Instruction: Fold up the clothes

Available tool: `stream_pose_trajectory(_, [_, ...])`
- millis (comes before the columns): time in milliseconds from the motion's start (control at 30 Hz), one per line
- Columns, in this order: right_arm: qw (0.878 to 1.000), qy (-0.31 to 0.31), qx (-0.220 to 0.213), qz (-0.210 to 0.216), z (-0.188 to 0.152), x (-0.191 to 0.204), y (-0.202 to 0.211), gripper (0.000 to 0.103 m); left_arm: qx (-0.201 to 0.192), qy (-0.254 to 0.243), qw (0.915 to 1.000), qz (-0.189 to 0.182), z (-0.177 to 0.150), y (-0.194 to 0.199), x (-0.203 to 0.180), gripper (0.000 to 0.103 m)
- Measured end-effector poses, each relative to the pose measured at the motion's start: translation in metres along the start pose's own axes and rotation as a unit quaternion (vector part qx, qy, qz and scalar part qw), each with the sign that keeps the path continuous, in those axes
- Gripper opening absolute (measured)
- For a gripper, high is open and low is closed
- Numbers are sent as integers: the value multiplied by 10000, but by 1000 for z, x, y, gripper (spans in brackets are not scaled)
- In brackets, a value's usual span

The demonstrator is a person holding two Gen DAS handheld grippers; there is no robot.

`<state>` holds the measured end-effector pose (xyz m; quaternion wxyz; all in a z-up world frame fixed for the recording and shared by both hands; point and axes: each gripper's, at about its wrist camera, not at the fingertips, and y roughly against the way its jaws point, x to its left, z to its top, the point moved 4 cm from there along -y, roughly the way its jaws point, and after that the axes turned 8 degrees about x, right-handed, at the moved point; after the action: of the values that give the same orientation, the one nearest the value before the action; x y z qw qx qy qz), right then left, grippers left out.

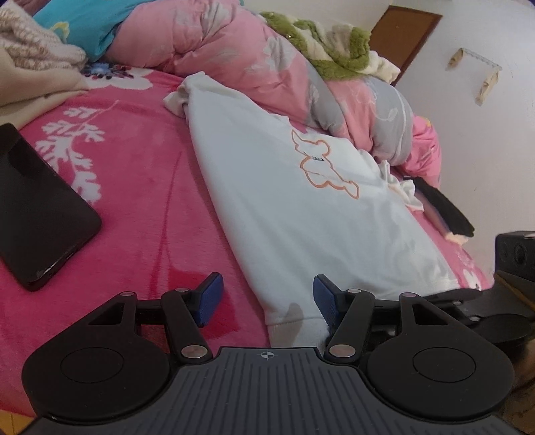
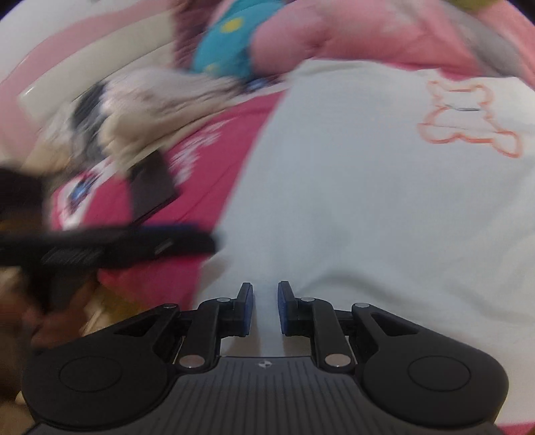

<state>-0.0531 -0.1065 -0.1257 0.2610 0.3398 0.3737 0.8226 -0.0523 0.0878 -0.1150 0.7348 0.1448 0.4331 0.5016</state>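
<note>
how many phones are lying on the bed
1: a black rectangular phone lies flat on the pink floral blanket, left of the white garment. Others may be hidden under the bedding.

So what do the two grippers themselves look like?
Both match: the left gripper and right gripper have black linkage arms with silver pivot pins, blue ribbed pads, round black discs and a grey ribbed base bearing a small crosshair mark.

A bedroom in a home, seen from the bed.

A pink floral bedspread (image 1: 133,200) covers the mattress; a bunched pink-and-grey duvet (image 1: 234,50) lies at 12 o'clock, a teal pillow (image 1: 83,23) at 11, a brown door (image 1: 404,36) at 1, and a black phone (image 1: 36,210) at 9.
</note>
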Motion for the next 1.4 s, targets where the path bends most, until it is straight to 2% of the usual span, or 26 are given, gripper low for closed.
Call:
stream_pose_trajectory(167, [9980, -361, -327, -392, 21, -18, 4, 16, 18, 83, 9999, -79, 2, -2, 2, 56])
stream_pose_trajectory(333, [9993, -249, -228, -171, 6, -2, -8, 18, 21, 197, 9997, -160, 1, 5, 7, 55])
stream_pose_trajectory(400, [9965, -673, -451, -225, -11, -21, 14, 17, 67, 237, 9993, -270, 1, 6, 9, 55])
stream_pose_trajectory(467, [9887, -1250, -761, -326, -30, -47, 44, 17, 137, 200, 9990, -388, -1, 8, 7, 55])
stream_pose_trajectory(567, [9688, -2105, -1219, -474, -60, -88, 90, 21, 302, 124, 9980, -535, -7, 9, 2, 55])
stream_pose_trajectory(633, [9501, -2664, -1518, -570, -80, -115, 121, 29, 416, 127, 9976, -547, -12, 6, 0, 55])
stream_pose_trajectory(667, [9392, -2939, -1664, -617, -90, -129, 137, 38, 450, 155, 9975, -529, -14, 4, 0, 55])
stream_pose_trajectory(700, [9272, -3210, -1809, -664, -100, -142, 152, 40, 484, 183, 9974, -510, -16, 2, -1, 55])
stream_pose_trajectory(833, [8762, -3992, -2432, -1177, -142, -202, 216, 42, 458, 350, 9974, -426, -17, -3, -1, 55])
stream_pose_trajectory(933, [8529, -4218, -2742, -1395, -160, -246, 248, 44, 386, 423, 9977, -351, -15, -7, -3, 55])
stream_pose_trajectory(967, [8508, -4258, -2774, -1336, -161, -261, 252, 44, 351, 433, 9979, -340, -15, -8, -3, 55])
stream_pose_trajectory(1067, [8554, -4305, -2664, -1097, -152, -293, 245, 44, 270, 530, 9976, -360, -14, -14, -4, 55])
stream_pose_trajectory(1200, [8685, -4314, -2305, -808, -141, -320, 220, 44, 193, 733, 9960, -465, -13, -17, -1, 55])
stream_pose_trajectory(1333, [8827, -4116, -2160, -691, -140, -320, 214, 44, 301, 652, 9961, -505, -17, -14, -6, 53])
stream_pose_trajectory(1400, [8844, -4109, -2141, -564, -143, -320, 214, 43, 341, 500, 9970, -474, -20, -14, -9, 53])
